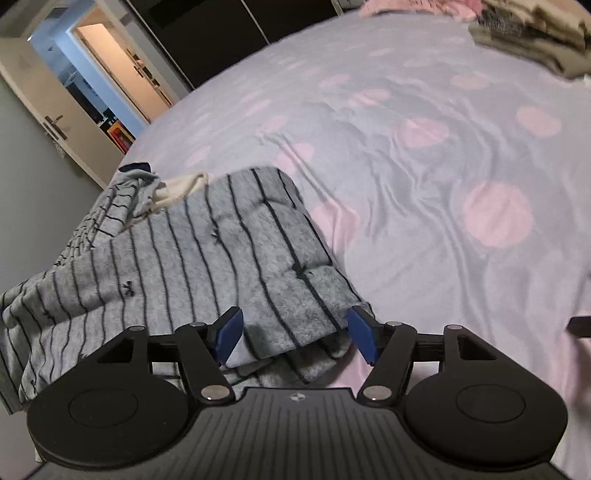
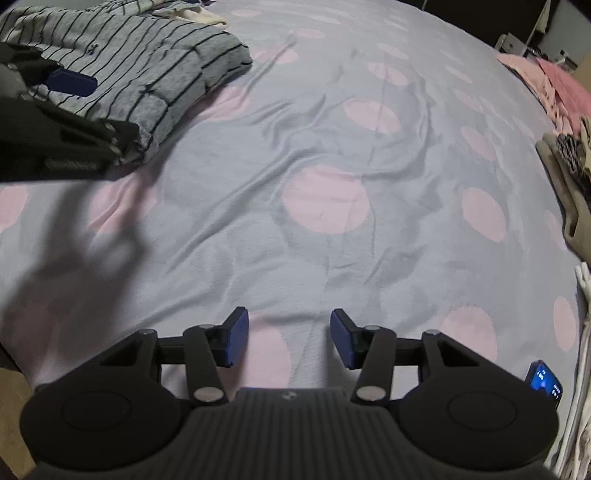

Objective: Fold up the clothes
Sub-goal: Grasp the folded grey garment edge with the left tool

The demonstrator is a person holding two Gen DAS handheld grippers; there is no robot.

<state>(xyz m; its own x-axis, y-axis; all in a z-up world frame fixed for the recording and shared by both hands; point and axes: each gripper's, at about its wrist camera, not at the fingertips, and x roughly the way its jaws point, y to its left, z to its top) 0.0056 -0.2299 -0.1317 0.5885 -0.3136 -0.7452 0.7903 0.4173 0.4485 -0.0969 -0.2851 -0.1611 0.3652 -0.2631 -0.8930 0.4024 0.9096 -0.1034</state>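
A folded grey garment with thin dark stripes point(image 1: 207, 254) lies at the left edge of the bed, on a pile of similar striped clothes. It also shows at the top left of the right wrist view point(image 2: 147, 62). My left gripper point(image 1: 295, 334) is open, its blue pads on either side of the garment's near corner, with the cloth between them. My left gripper also shows in the right wrist view point(image 2: 70, 83) over the garment. My right gripper point(image 2: 289, 338) is open and empty, low over the bare bedsheet point(image 2: 325, 206).
The bed has a grey sheet with pink dots point(image 1: 443, 147). Crumpled olive and patterned clothes point(image 1: 532, 33) and pink clothes point(image 2: 554, 85) lie at the far right. A small lit device point(image 2: 546, 380) sits near white cloth at the right edge. An open door point(image 1: 55, 122) stands left.
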